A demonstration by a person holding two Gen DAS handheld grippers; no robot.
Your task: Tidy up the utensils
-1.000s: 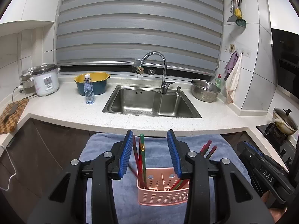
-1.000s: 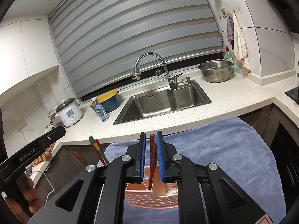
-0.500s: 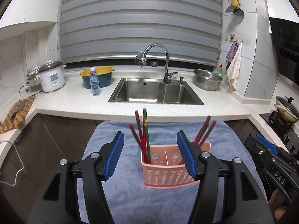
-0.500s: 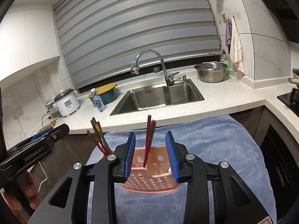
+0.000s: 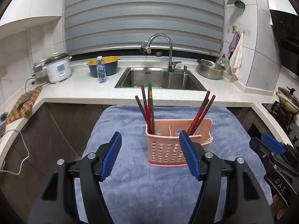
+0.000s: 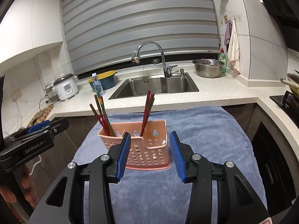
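Observation:
A pink perforated utensil basket stands on a blue towel. Red and green chopsticks lean in its left compartment; another red bunch leans in a compartment further right. My left gripper hangs in front of the basket, jaws opening, nothing between them. My right gripper also hangs just short of the basket, jaws opening and empty. Each gripper shows at the edge of the other's view: the right gripper, the left gripper.
Behind the towel runs a white counter with a steel sink, tap, rice cooker, water bottle, yellow-and-blue bowl and metal colander. A chequered board lies left. A pot sits on the stove, right.
Both grippers let go of their chopsticks, which now stand in the basket. Both have drawn back from the basket towards the near side, with jaws spread wider.

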